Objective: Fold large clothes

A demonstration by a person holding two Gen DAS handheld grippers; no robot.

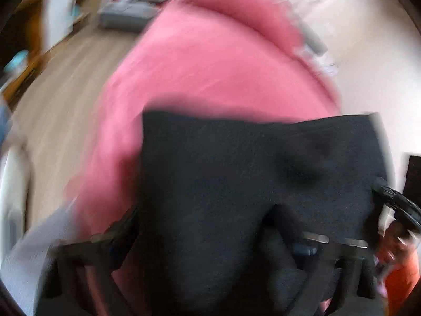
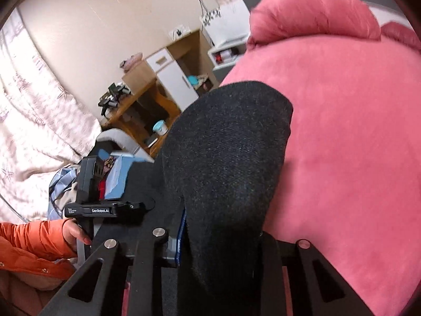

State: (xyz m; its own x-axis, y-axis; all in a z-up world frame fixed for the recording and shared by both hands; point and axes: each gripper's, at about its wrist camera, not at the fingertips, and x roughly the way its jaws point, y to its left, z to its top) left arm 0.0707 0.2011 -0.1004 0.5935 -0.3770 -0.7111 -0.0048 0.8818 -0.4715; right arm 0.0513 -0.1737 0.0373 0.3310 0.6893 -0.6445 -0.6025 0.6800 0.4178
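**Desk:** What is the right tool (image 2: 221, 239) doing?

**Photographer:** It is narrowed onto a fold of the black garment (image 2: 229, 142). A blue pad (image 2: 182, 239) presses against the cloth on one side and the other finger (image 2: 271, 252) closes in from the opposite side.

**Desk:** And the left tool (image 1: 200, 226)?

**Photographer:** I cannot tell. Its own view is smeared with blur, and the dark cloth hangs over both fingers and hides the pads. In the right wrist view only its black body shows, gripped by a hand (image 2: 75, 233) in an orange sleeve (image 2: 31, 234).

**Desk:** Where does the garment sit, and which way does it run?

**Photographer:** It is held up in front of a pink plush cover (image 2: 342, 131). From the right tool it rises as a thick folded band. Its long axis runs away from the camera and leans a little to the right, and it ends in a rounded fold over the pink. In the left wrist view it hangs as a broad panel with a straight top edge running across the frame.

**Desk:** What lies beyond it?

**Photographer:** A rolled pink bolster (image 2: 315, 10) lies at the far end of the cover. To the left are a pale wooden floor (image 1: 65, 92), a wooden cabinet with white doors (image 2: 168, 63) and a patterned curtain (image 2: 39, 92).
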